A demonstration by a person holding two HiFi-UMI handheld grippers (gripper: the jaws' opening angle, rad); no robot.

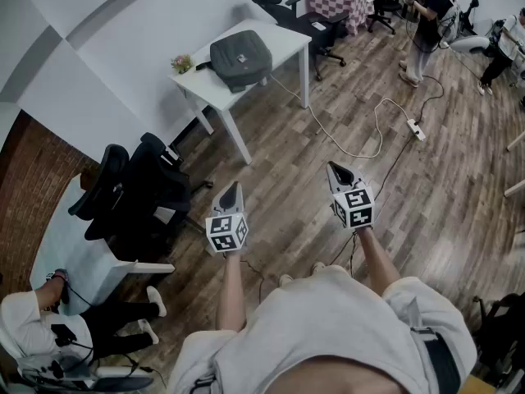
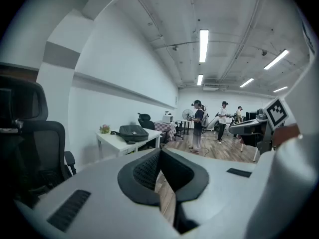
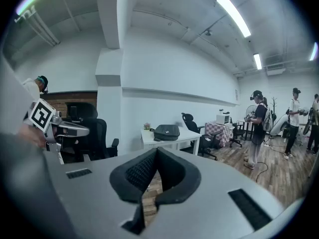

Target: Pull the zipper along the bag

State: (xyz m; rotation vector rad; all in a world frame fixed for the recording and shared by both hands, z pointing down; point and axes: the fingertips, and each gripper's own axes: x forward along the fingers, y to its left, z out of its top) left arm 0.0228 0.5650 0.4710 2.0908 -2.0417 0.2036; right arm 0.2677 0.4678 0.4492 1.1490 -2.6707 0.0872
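Head view: bag [image 1: 241, 58] flat on bench [image 1: 283, 43], well ahead of both. Left gripper [image 1: 231, 191] looks better lined up than right gripper [image 1: 335, 171].
Left gripper view: jaws together, empty; bag ahead, slightly left.
Right gripper view: jaws together, empty; bag straight ahead.

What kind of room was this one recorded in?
Probably an open office or lab workspace: a white desk with a dark bag on it, black swivel chairs, and ceiling strip lights.
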